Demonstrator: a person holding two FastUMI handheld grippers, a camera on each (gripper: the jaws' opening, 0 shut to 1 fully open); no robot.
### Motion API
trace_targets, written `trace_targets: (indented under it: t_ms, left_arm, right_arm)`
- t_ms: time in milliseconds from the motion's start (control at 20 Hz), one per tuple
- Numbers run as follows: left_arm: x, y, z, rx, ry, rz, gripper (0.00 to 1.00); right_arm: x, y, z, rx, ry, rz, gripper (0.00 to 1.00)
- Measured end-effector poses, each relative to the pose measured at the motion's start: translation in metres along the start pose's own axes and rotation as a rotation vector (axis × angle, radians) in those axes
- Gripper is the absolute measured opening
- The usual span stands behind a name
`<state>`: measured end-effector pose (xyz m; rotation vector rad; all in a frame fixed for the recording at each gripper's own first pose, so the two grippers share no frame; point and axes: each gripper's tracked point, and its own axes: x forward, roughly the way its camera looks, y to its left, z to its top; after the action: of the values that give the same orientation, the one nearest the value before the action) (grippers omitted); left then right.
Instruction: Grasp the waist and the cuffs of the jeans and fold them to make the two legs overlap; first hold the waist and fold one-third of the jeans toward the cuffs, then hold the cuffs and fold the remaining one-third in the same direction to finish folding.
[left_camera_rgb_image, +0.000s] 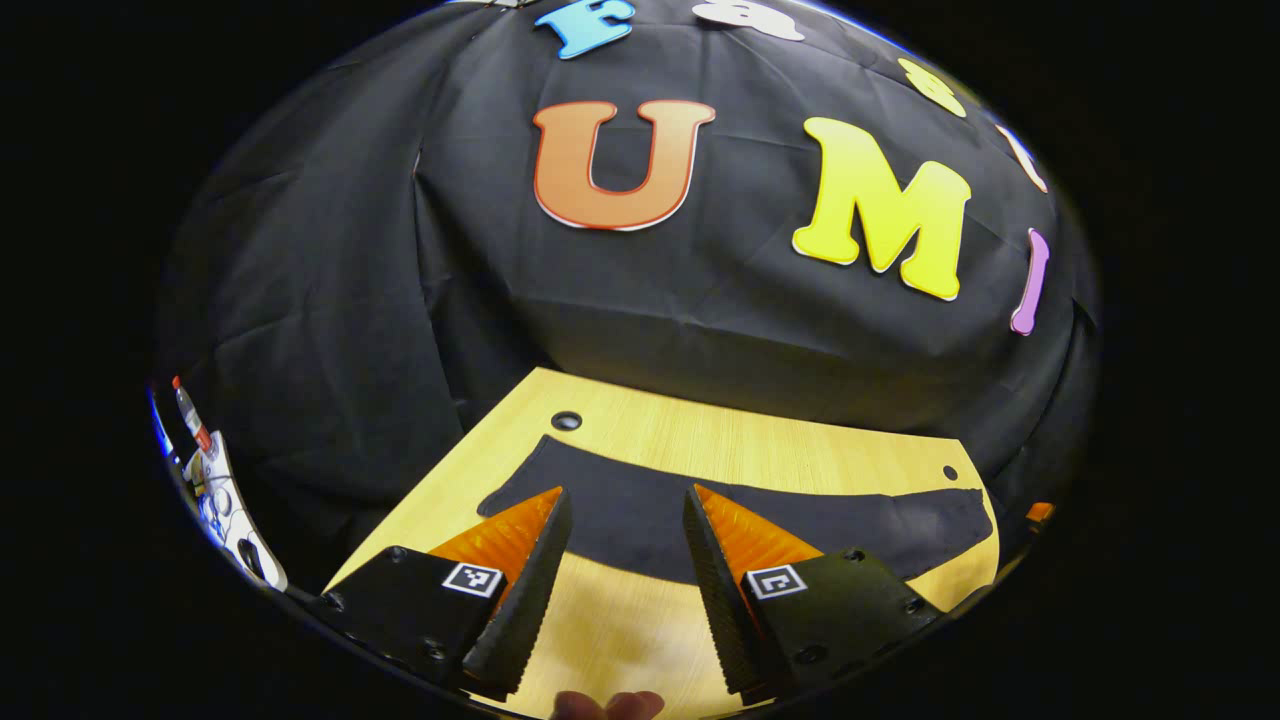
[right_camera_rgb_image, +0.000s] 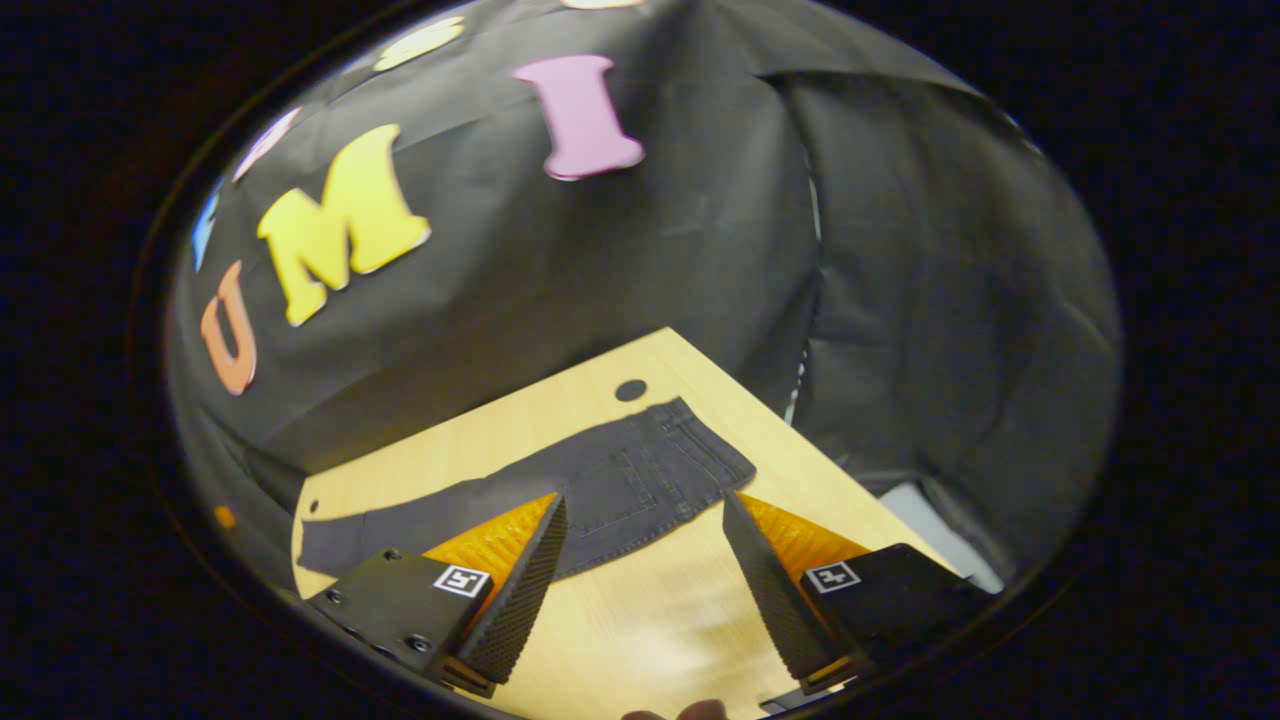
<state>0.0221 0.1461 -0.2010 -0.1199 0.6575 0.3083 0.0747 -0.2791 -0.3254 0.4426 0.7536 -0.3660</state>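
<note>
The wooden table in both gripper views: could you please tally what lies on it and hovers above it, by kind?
Dark denim jeans, laid flat on the light wooden table: 1
Two-finger tools, the left tool and the right tool, both open above the table: 2
Round holes in the tabletop: 2
Total: 5

The jeans (left_camera_rgb_image: 640, 520) run behind both fingertips; their far end perhaps leaves view.
</note>
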Motion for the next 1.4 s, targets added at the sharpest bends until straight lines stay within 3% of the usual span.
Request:
trace_targets:
  t_ms: [250, 400, 500, 550, 600, 650, 850, 1100, 1200, 1300, 1350, 1400]
  left_arm:
    - [-0.014, 0.009, -0.034, -0.032, 0.104, 0.056, 0.74]
    - [-0.026, 0.006, -0.051, -0.031, 0.143, 0.085, 0.74]
    - [-0.028, 0.006, -0.057, -0.017, 0.163, 0.104, 0.74]
    - [-0.025, 0.008, -0.059, -0.012, 0.172, 0.114, 0.74]
    - [-0.023, 0.008, -0.061, -0.015, 0.177, 0.116, 0.74]
    - [-0.023, 0.007, -0.063, -0.023, 0.181, 0.111, 0.74]
    - [-0.023, 0.002, -0.073, -0.058, 0.201, 0.116, 0.74]
    - [-0.017, 0.0, -0.076, -0.099, 0.222, 0.133, 0.74]
    - [-0.017, 0.003, -0.077, -0.11, 0.225, 0.14, 0.74]
    - [-0.019, 0.007, -0.076, -0.118, 0.223, 0.147, 0.74]
    - [-0.019, 0.009, -0.076, -0.121, 0.222, 0.148, 0.74]
    - [-0.019, 0.011, -0.075, -0.123, 0.22, 0.151, 0.74]
  right_arm:
    - [0.085, -0.055, -0.003, 0.363, 0.118, -0.017, 0.98]
    - [0.125, -0.075, -0.006, 0.481, 0.151, -0.026, 0.98]
    - [0.142, -0.08, -0.002, 0.506, 0.155, -0.029, 0.98]
    - [0.148, -0.081, 0.001, 0.495, 0.15, -0.027, 0.93]
    - [0.152, -0.079, 0.003, 0.463, 0.151, -0.026, 0.96]
    - [0.15, -0.076, -0.001, 0.427, 0.16, -0.023, 0.92]
    - [0.158, -0.07, -0.001, 0.337, 0.168, 0.018, 0.98]
    - [0.177, -0.074, -0.004, 0.265, 0.158, 0.009, 0.55]
    - [0.176, -0.069, -0.002, 0.247, 0.147, 0.036, 0.29]
    - [0.175, -0.071, -0.001, 0.162, 0.16, 0.015, 0.05]
    - [0.175, -0.068, 0.001, 0.13, 0.153, 0.011, 0.14]
    - [0.171, -0.063, 0.005, 0.109, 0.156, 0.015, 0.07]
